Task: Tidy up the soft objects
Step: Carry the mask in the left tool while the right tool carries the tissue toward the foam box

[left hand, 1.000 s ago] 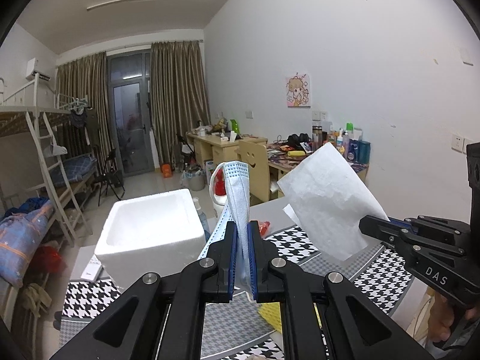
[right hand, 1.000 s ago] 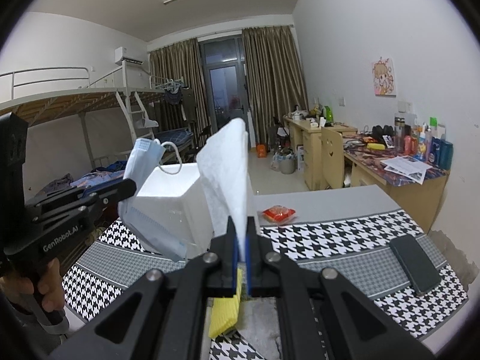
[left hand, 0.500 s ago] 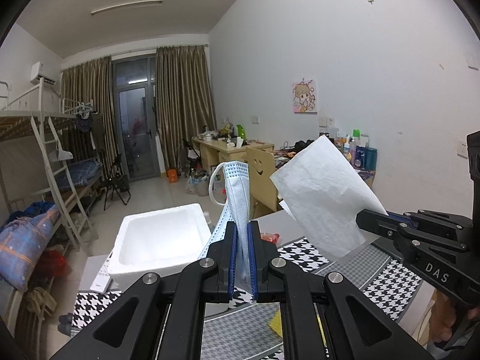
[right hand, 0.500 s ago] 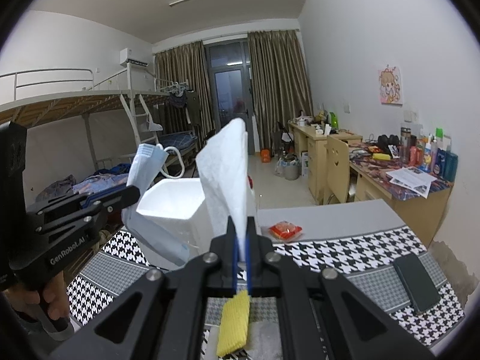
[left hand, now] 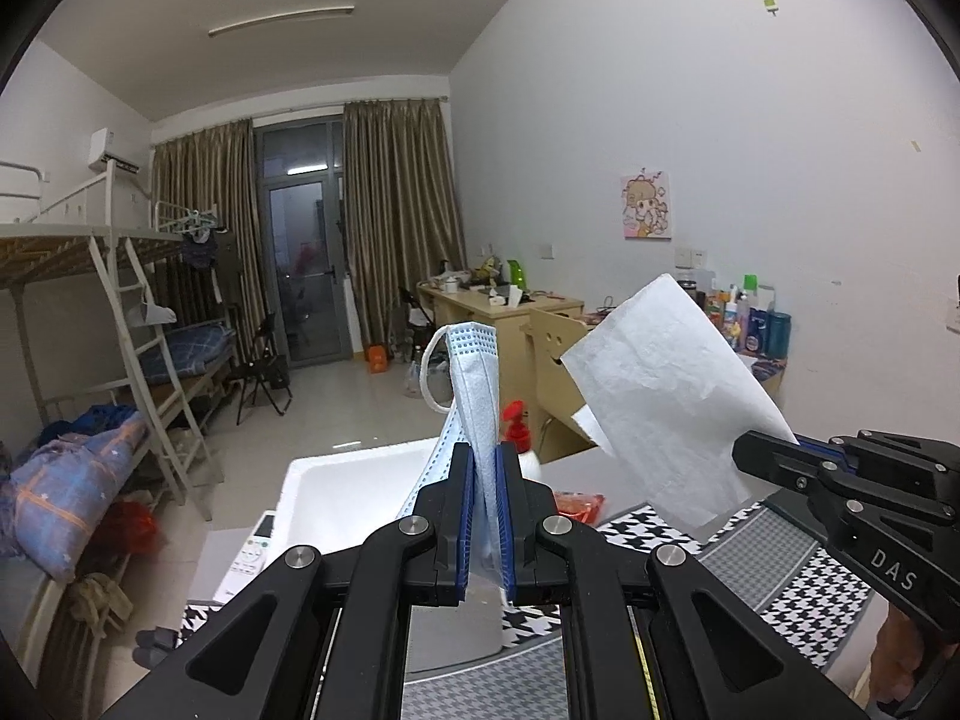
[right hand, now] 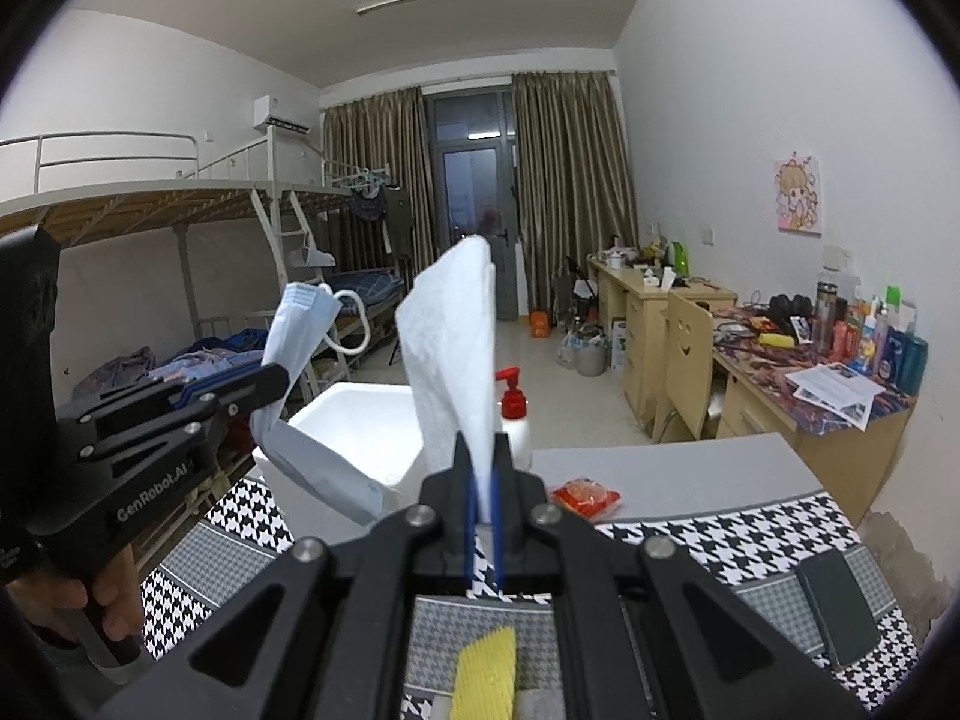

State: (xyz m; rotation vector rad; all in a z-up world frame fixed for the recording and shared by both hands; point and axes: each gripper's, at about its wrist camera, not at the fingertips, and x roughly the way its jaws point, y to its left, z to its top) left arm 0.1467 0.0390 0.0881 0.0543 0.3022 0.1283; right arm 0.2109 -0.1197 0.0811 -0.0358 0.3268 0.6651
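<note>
My left gripper point(left hand: 483, 462) is shut on a light blue face mask point(left hand: 477, 384), which stands up between the pads with its white ear loop point(left hand: 433, 372) hanging left. In the right wrist view the same mask point(right hand: 300, 396) droops from the left gripper point(right hand: 273, 381). My right gripper point(right hand: 483, 450) is shut on a white tissue point(right hand: 456, 354) that stands upright; in the left wrist view the tissue point(left hand: 666, 390) is held out by the right gripper point(left hand: 747, 453). Both are held above the table, close to a white foam box point(right hand: 360, 420) whose open top shows point(left hand: 354, 498).
The table carries a houndstooth cloth point(right hand: 750, 522). On it lie a yellow sponge point(right hand: 486, 678), a red snack packet point(right hand: 585, 495), a dark phone point(right hand: 837, 612) and a red pump bottle point(right hand: 513, 408). A remote point(left hand: 252, 552) lies left of the box. Desks and a bunk bed stand beyond.
Both grippers have risen with the mask and tissue still held. The foam box and table sit lower in both views, and the box's open top shows more.
</note>
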